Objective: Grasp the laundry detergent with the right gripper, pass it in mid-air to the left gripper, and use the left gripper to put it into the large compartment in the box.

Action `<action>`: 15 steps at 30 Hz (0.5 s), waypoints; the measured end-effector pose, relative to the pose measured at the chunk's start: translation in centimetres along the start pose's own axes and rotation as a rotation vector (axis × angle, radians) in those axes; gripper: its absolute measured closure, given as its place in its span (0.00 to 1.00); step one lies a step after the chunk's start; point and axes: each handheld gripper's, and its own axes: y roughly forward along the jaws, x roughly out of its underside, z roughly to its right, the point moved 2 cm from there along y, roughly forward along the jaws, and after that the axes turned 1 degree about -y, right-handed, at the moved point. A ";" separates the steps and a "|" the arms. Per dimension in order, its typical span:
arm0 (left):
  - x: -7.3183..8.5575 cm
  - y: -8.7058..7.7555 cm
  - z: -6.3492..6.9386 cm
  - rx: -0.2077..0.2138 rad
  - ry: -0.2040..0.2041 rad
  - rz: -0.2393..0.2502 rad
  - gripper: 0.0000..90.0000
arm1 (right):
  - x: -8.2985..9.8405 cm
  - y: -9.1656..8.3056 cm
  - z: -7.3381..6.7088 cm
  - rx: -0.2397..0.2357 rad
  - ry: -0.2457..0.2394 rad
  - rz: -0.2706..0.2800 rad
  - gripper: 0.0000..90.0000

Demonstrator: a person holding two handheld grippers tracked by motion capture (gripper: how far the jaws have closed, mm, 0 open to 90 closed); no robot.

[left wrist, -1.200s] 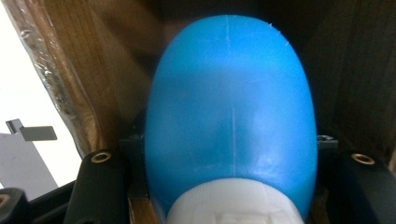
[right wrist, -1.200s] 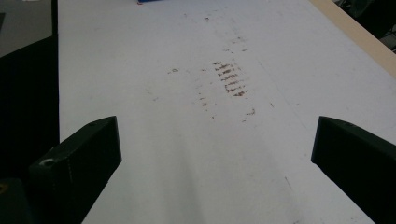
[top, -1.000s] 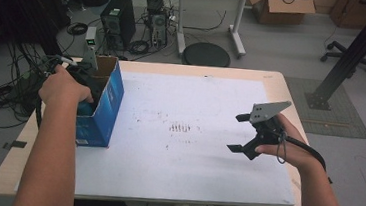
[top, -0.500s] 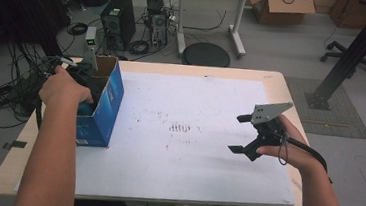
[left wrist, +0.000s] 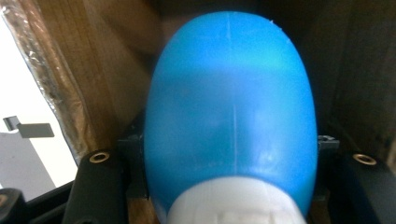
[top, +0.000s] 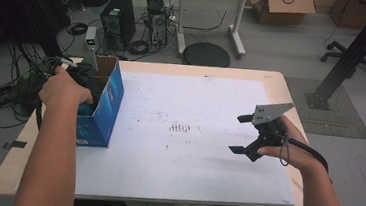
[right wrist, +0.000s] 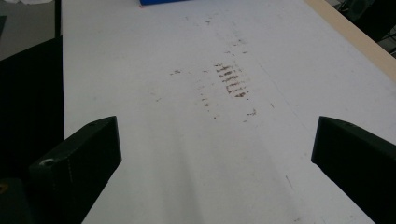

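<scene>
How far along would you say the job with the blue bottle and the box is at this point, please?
Done: the left gripper is down inside the blue cardboard box, shut on a blue bottle with a white cap. In hand: that grip. Left: the bottle hasn't left the box, and the right gripper waits open over the white table.

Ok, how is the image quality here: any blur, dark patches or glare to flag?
Left gripper view: the blue bottle sits so close it is soft and blurred, the box walls around it are dim, and a strip at the left edge is blown out. Right gripper view: the table is evenly lit, stains sharp, jaws slightly soft. High view: clear, with a dark upper left corner.
</scene>
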 end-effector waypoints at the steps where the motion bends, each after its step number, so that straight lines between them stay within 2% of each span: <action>1: 0.0 -0.1 0.0 0.003 -0.002 0.004 0.41 | 0.0 0.0 0.0 0.000 -0.001 0.000 0.02; 4: 0.1 -0.2 0.2 0.000 0.013 -0.006 0.39 | -0.1 0.0 -0.1 0.000 -0.002 0.001 0.02; 8: 0.2 -0.4 0.4 -0.006 0.013 -0.007 0.36 | 0.0 0.0 -0.2 -0.001 -0.003 0.003 0.02; 15: 0.4 -1.0 0.5 -0.016 0.010 0.001 0.36 | 0.0 -0.2 -0.3 -0.001 -0.006 0.005 0.02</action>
